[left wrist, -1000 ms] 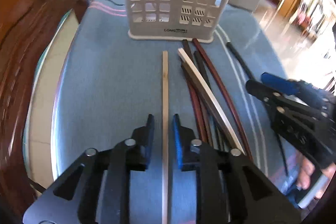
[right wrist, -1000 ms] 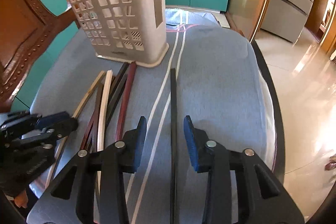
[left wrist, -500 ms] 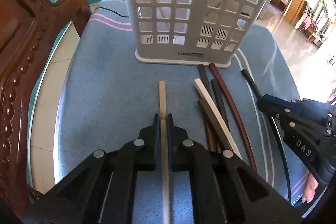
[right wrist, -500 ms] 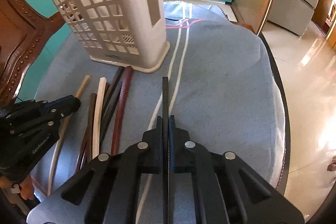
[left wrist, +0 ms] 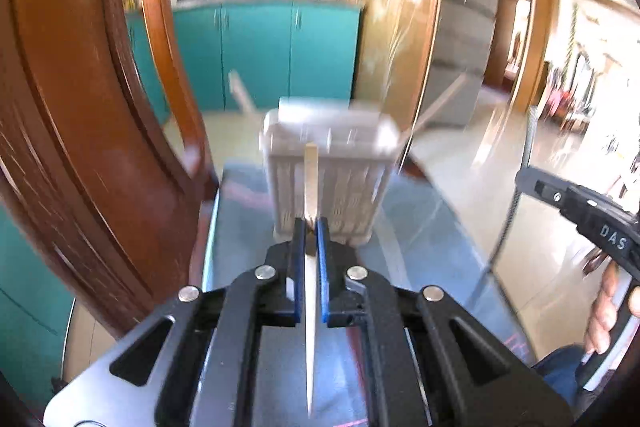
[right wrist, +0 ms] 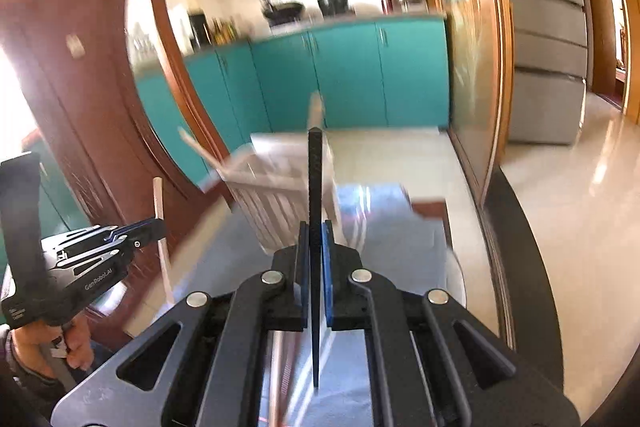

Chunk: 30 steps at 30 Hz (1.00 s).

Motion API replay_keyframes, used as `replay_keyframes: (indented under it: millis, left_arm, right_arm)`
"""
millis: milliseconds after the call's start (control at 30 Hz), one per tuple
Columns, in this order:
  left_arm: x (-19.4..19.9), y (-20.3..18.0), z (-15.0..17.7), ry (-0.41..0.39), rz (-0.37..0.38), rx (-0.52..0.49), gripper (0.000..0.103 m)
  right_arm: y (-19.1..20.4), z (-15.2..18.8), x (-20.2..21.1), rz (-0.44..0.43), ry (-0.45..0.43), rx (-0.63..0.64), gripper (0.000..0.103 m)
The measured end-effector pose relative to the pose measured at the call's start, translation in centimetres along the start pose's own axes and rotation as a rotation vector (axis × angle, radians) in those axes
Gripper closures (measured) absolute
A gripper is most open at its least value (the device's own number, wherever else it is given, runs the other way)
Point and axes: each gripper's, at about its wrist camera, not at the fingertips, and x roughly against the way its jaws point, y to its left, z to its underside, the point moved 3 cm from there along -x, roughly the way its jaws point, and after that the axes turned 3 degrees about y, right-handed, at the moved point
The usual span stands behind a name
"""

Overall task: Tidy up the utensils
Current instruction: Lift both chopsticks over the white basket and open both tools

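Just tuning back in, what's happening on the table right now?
A person is sorting chopsticks with two handheld grippers. The left gripper is clamped on a pale wooden chopstick, and the right gripper is clamped on a black chopstick. Both sticks are up off the blue cloth, pointing toward the grey slotted holder, which already has a few sticks poking out. Neither stick is in it yet.

A pale wooden chopstick and a black chopstick are each held clear of the table, pointing toward the blurred white slotted utensil basket standing upright near its far edge.
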Motion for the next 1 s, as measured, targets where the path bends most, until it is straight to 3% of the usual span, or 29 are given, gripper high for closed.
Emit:
replay_keyframes:
  millis: [100, 367, 467, 567, 633, 767, 900, 1000]
  left_arm:
    - [3.9, 0.9, -3.8, -0.112, 0.036, 0.023, 0.096]
    - [6.7, 2.2, -12.5, -0.346, 0.032, 0.154, 0.096]
    - [6.6, 2.2, -14.6, -0.444, -0.008, 0.205, 0.096]
    - [3.2, 2.8, -15.7, -0.492, -0.074, 0.229, 0.096]
    - [0.4, 2.8, -15.2, -0.477, -0.095, 0.221, 0.096]
    - [-4.9, 2.9, -13.8, -0.376, -0.119, 0.193, 0.096]
    - [-6.6, 2.4, -11.7, -0.323, -0.102, 0.175, 0.096]
    - [-5.7, 1.5, -10.6, -0.333, -0.098, 0.138, 0.095]
  right_arm:
    - [0.4, -3.1, 2.1, -0.065, -0.081, -0.019, 0.097]
    - [1.1, -12.3, 3.3, -0.122, -0.304, -0.099, 0.097]
    - [0.9, -13.5, 1.4, -0.046, -0.365, -0.108, 0.097]
    - [0.9, -13.2, -2.6, 0.031, -0.323, -0.073, 0.097]
    - [0.9, -12.1, -5.1, 0.068, -0.27, -0.051, 0.097]
    - [0.9, -9.5, -7.9, 0.065, -0.214, -0.001, 0.097]
    - [1.5, -8.2, -8.2, 0.084, -0.199, 0.06, 0.095]
    - [2.4, -7.7, -6.1, 0.082, -0.241, 0.077, 0.082]
